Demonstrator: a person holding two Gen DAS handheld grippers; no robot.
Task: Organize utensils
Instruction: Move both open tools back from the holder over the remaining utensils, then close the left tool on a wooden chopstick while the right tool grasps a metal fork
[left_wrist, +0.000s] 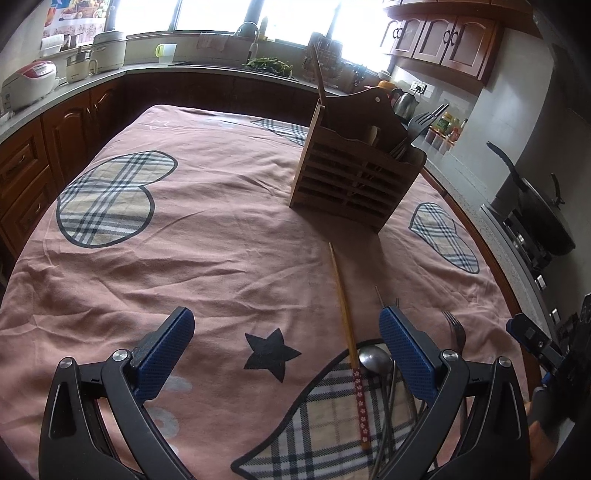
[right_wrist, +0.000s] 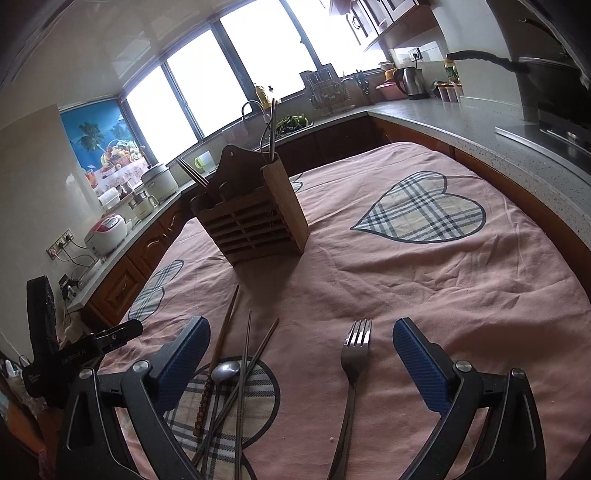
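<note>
A slatted wooden utensil holder (left_wrist: 351, 177) stands on the pink cloth, with a black fork and other utensils in it; it also shows in the right wrist view (right_wrist: 255, 221). Near me lie a wooden chopstick (left_wrist: 347, 321), a metal spoon (left_wrist: 375, 360), metal chopsticks (right_wrist: 245, 373) and a metal fork (right_wrist: 354, 354). My left gripper (left_wrist: 286, 350) is open and empty above the cloth, left of the chopstick. My right gripper (right_wrist: 301, 360) is open and empty; the fork lies between its fingers, lower down.
The table is covered by a pink cloth (left_wrist: 207, 236) with plaid hearts. Kitchen counters surround it: rice cookers (left_wrist: 29, 81) at left, a sink (left_wrist: 266, 66) at the back, a kettle (left_wrist: 404, 103) and a wok on the stove (left_wrist: 543, 214) at right.
</note>
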